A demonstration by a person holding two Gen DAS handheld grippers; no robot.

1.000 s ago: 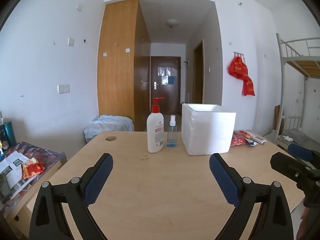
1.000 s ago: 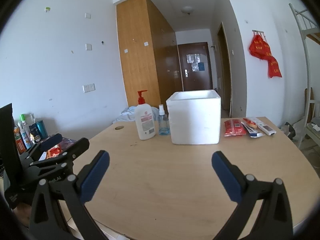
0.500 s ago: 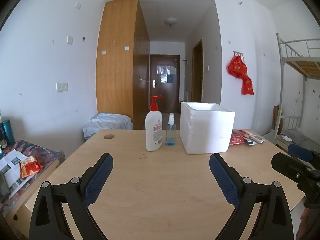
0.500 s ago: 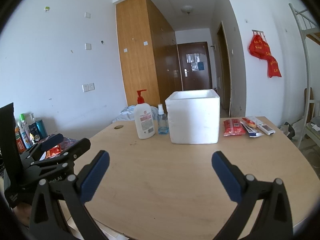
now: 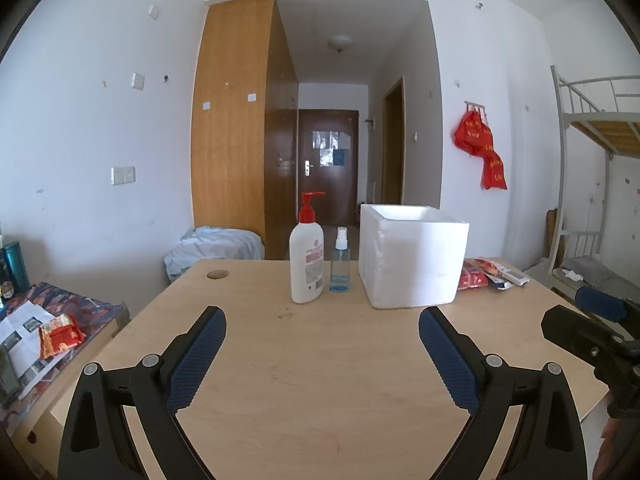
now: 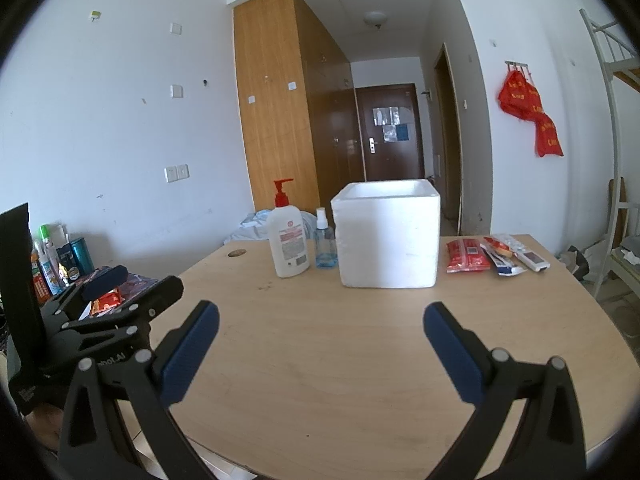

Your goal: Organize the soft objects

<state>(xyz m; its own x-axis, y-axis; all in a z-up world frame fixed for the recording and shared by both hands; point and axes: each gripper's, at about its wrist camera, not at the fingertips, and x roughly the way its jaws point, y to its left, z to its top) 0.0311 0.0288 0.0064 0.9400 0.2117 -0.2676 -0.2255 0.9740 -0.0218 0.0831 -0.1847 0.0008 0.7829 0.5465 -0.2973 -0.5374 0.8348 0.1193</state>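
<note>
Both the left tongs (image 5: 322, 354) and right tongs (image 6: 320, 350) gape wide, empty, over bare near worktop (image 6: 340, 360). Soft packets (image 6: 468, 255) lie far right beside the foam box (image 6: 387, 236); only the right view shows them unobstructed.

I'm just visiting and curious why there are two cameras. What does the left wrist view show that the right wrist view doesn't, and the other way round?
Only the left wrist view shows the left gripper from behind, open, and the bunk bed's slatted underside.

Only the right wrist view shows the right gripper from behind, open, and a row of bottles against the wall at far left.

Both show the wooden table, white foam box, pump bottle, small spray bottle, red packets beside the box, and the red bags hanging on the wall.
</note>
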